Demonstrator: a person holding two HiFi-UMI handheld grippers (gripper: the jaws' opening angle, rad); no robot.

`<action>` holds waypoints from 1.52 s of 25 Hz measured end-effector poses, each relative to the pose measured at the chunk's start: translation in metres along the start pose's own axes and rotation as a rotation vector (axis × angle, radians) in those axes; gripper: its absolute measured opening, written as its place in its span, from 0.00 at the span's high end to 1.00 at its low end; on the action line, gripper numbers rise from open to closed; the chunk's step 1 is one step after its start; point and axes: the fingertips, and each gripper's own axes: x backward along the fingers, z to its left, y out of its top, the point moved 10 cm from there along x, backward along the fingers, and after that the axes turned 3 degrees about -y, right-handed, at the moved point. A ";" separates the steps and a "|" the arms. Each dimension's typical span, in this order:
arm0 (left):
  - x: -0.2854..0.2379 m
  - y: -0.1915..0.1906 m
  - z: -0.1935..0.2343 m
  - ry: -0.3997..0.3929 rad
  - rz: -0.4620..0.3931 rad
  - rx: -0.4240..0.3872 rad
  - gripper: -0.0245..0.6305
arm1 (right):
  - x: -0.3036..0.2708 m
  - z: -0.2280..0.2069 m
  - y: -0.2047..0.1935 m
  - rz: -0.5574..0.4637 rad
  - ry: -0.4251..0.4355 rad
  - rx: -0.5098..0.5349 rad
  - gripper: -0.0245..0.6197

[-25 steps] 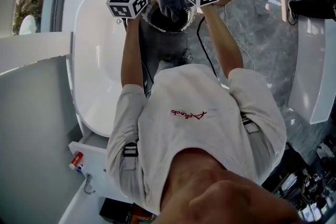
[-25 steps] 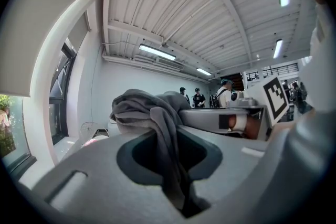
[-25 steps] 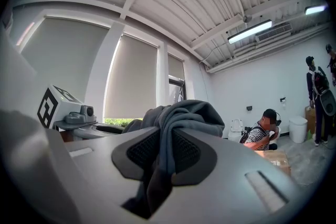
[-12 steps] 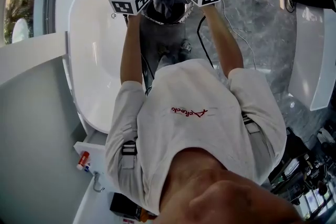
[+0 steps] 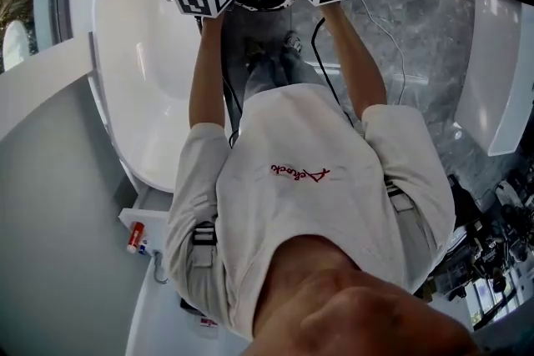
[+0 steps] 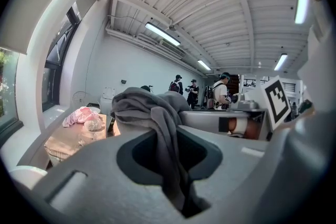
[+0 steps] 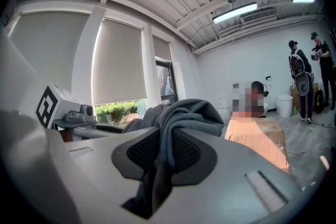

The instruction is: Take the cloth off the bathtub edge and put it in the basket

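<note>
Pinching a fold of the grey cloth (image 6: pixel 149 107), the left gripper (image 6: pixel 167 152) has its jaws closed on the fabric. The right gripper (image 7: pixel 160 157) clamps another fold of the same cloth, which bunches just beyond both pairs of jaws. In the head view the grippers sit side by side at twelve o'clock, with the cloth between them over the round basket (image 5: pixel 250 6). The white bathtub (image 5: pixel 142 54) lies at ten o'clock.
</note>
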 end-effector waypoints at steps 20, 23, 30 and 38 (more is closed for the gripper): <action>-0.038 -0.166 0.052 0.006 0.175 0.223 0.87 | -0.049 -0.027 -0.169 0.254 0.001 -0.126 0.86; -0.042 -0.190 0.057 0.005 0.201 0.247 0.87 | -0.052 -0.030 -0.194 0.287 -0.007 -0.146 0.86; -0.054 -0.243 0.070 0.008 0.258 0.290 0.87 | -0.065 -0.037 -0.248 0.367 -0.013 -0.156 0.86; -0.076 -0.297 0.086 0.024 0.322 0.347 0.87 | -0.082 -0.055 -0.306 0.468 -0.023 -0.175 0.85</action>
